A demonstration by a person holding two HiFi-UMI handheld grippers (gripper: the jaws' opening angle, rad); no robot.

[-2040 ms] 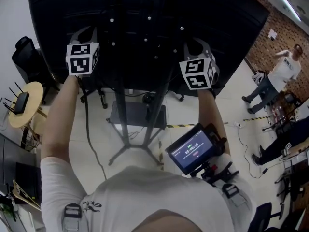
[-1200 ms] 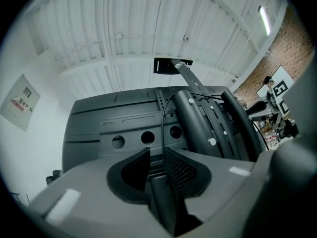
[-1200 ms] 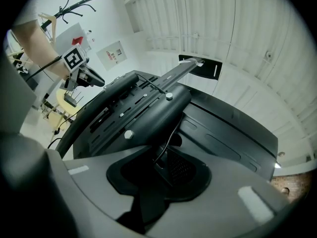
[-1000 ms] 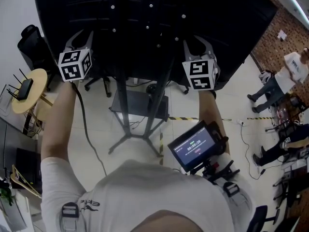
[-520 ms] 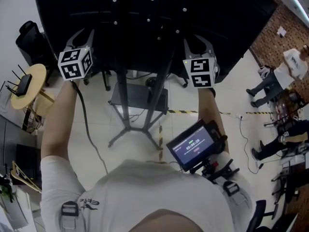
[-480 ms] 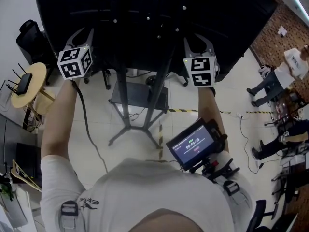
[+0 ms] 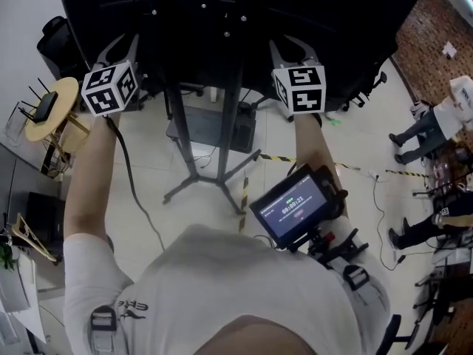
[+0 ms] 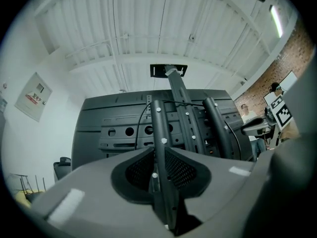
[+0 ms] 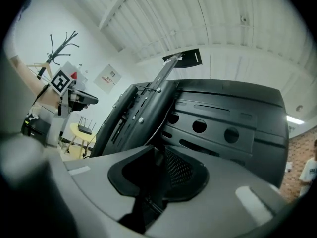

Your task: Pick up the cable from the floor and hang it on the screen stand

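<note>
Thin black cable (image 8: 141, 112) hangs on the back of the large black flat screen (image 7: 318, 21). In the left gripper view we see it curve up from behind the jaw edge and run across the top of the black metal screen stand (image 7: 229, 124). We hold both grippers raised against that back. Our left gripper (image 7: 122, 44) has its jaws a narrow slot apart. A black upright rail (image 8: 159, 128) studded with pale screws fills the slot between the mesh pads (image 8: 182, 170), and we cannot tell whether it touches them. Our right gripper (image 7: 290, 49) is partway closed, its jaws having just been drawing together. In its own view the cable (image 9: 160, 129) sweeps down along a slanted bracket into the gap beside the mesh pad (image 9: 181, 170), and we do not see the pads clamped on it. In the head view the stand's legs spread on the pale tiled floor (image 7: 148, 168), where a strip of yellow-and-black tape (image 7: 244, 194) lies just beside one leg. A small monitor (image 7: 295, 207) with a lit display sits on our right forearm. A round yellow table (image 7: 63, 102) carrying a black router (image 7: 46, 106) stands at the left, and people (image 7: 436, 120) stand well apart at the right.
</note>
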